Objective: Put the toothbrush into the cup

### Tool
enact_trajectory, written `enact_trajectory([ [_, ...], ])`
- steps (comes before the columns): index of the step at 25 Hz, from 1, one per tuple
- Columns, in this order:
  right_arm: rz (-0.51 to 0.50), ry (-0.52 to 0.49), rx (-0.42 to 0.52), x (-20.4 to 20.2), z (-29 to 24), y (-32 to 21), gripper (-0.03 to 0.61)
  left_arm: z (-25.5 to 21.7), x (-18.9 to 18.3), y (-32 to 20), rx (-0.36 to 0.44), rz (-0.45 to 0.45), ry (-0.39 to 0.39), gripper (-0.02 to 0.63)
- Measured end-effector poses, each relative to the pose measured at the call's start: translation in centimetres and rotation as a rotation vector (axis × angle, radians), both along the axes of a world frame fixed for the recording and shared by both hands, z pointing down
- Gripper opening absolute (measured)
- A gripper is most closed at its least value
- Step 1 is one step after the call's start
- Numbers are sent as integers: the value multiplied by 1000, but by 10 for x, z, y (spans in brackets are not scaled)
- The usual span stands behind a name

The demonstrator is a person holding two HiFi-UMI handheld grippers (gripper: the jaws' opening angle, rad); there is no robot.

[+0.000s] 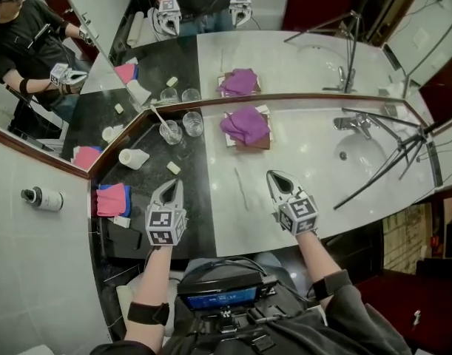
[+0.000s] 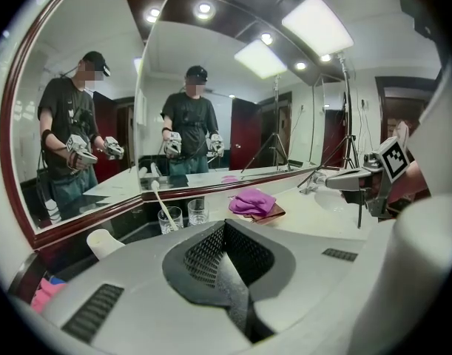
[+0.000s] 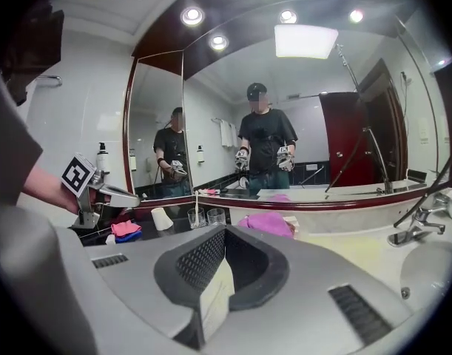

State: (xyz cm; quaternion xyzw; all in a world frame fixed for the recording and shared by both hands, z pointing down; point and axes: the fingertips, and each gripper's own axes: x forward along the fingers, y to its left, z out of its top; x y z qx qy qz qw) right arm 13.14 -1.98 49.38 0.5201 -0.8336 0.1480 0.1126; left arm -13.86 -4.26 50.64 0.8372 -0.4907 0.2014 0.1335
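A white toothbrush (image 1: 160, 116) stands head-up in a clear glass cup (image 1: 171, 132) at the back of the black counter section, with a second, empty glass (image 1: 193, 123) beside it. Both grippers hover nearer the counter's front edge, apart from the cups. My left gripper (image 1: 171, 184) is over the black section, jaws shut with nothing between them. My right gripper (image 1: 274, 175) is over the white section, also shut and empty. The left gripper view shows the toothbrush (image 2: 160, 203) in its cup (image 2: 170, 220) ahead, and the right gripper view shows the toothbrush (image 3: 197, 201) farther off.
A purple cloth (image 1: 245, 124) lies on a brown tray behind the right gripper. A faucet (image 1: 351, 123), sink basin (image 1: 362, 154) and tripod legs (image 1: 392, 154) are at the right. A toppled white paper cup (image 1: 133, 157), a soap bar (image 1: 173, 168) and pink cloth (image 1: 111, 198) are at the left.
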Motion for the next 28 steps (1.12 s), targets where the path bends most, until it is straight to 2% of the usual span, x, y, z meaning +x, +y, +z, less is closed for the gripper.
enact_trajectory([
  [6,49,-1,-16,20,12,8,18,0,7,6,4,21,17,3],
  [20,10,-25,-48,8,21,3,18,6,1,2,-1,-29,6,6],
  [23,2,-14,-59,7,22,2,18,7,3,-10,-16,-41,29,80],
  [28,-23,19,-80,-1,28,0,18,6,-2,-49,-21,-67,49,134],
])
